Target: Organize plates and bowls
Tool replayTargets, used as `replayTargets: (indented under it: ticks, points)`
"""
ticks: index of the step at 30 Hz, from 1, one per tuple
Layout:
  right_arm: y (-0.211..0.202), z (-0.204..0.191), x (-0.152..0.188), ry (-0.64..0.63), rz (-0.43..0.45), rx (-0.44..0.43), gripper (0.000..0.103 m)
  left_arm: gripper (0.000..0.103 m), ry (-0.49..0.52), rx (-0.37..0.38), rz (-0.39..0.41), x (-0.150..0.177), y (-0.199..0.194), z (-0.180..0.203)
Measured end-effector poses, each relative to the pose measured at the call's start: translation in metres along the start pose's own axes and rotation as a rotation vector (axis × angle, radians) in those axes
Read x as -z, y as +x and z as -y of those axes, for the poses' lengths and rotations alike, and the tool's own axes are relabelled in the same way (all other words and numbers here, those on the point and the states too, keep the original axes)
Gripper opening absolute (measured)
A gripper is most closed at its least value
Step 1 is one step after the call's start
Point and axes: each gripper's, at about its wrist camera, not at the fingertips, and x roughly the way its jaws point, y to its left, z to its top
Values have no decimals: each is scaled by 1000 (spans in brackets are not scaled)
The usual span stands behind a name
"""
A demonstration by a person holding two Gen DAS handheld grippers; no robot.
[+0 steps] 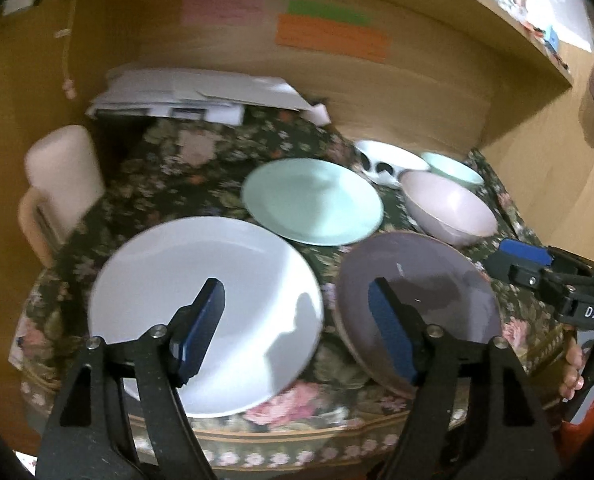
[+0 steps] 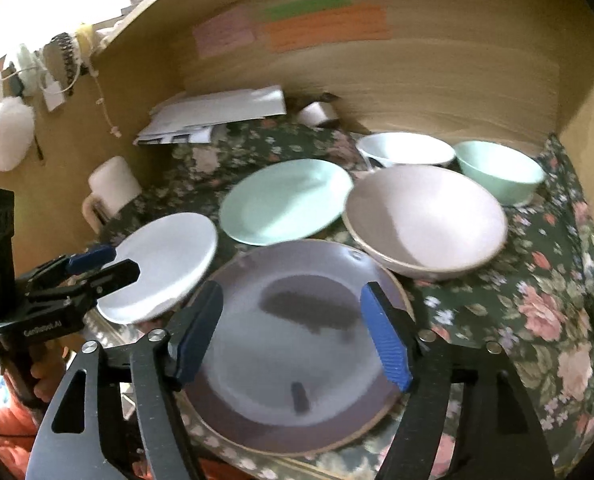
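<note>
Three plates spread flat and apart on the floral-cloth table [image 2: 537,308]: a round mauve ceramic plate [image 2: 297,344] nearest the front edge, a round white ceramic plate [image 1: 205,312] beside it to the left, a round pale-green plate [image 2: 285,200] behind both. Bowls gathered at the back right instead: a wide pale-pink bowl [image 2: 425,220] just beside the mauve plate's far rim, a white bowl [image 2: 405,150] and a mint-green bowl [image 2: 501,176] behind it, close together. Probably sorted by kind, plates one side and bowls the other, with stacking not yet done. Left hand-held gripper [image 1: 297,332] spread wide, nothing between the blue pads, hovering above the gap between white and mauve plates. Right hand-held gripper [image 2: 293,336] likewise spread and empty, poised over the mauve plate. Further out, a loose pile of white papers [image 2: 217,116] at the rear, a cream mug [image 2: 113,184] at the left edge, coloured sticky notes [image 2: 325,26] on the wooden back wall. In the way of any bowl nesting: the pink bowl crowding both the mauve plate and the smaller bowls; wooden side walls boxing in the right.
</note>
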Motion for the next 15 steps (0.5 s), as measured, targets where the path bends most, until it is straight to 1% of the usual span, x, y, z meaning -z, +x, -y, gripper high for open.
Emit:
replayTargets:
  ticks: [1, 3, 8, 15]
  points:
    - [2, -3, -2, -6, -1, -8, 69, 79, -6, -8, 5, 0, -2, -5]
    - [9, -11, -6, -18, -8, -28, 70, 81, -21, -29, 14, 0, -5, -16]
    - [27, -32, -15, -57, -37, -68, 70, 82, -45, -91, 17, 3, -8, -43]
    - [61, -54, -29, -125, -106, -111, 70, 83, -107, -160, -34, 10, 1, -88]
